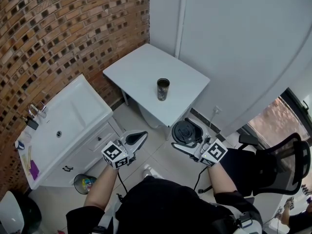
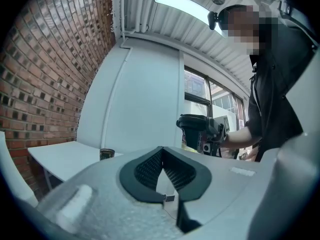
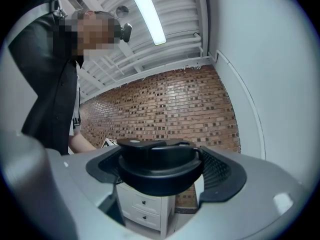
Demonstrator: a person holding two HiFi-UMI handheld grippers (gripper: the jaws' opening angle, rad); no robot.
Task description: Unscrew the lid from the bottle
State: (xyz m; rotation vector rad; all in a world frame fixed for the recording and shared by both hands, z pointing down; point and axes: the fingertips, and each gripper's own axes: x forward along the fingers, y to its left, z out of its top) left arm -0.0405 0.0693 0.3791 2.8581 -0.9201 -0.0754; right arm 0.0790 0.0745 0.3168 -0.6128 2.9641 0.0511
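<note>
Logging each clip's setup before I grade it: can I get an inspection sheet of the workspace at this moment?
Surface: white table, holding only the bottle.
Job's things: dark bottle upright on the table, top open; black lid held away from it, off the table's near edge.
Clutter: nothing seen on the table; small items on the far-left end of the sink cabinet; bin on the floor.
Grippers: left gripper jaws together, empty; right gripper jaws closed on the lid.
Cables: dark cable below the left gripper, second cable below the right.
Surroundings: brick wall, black chair.
</note>
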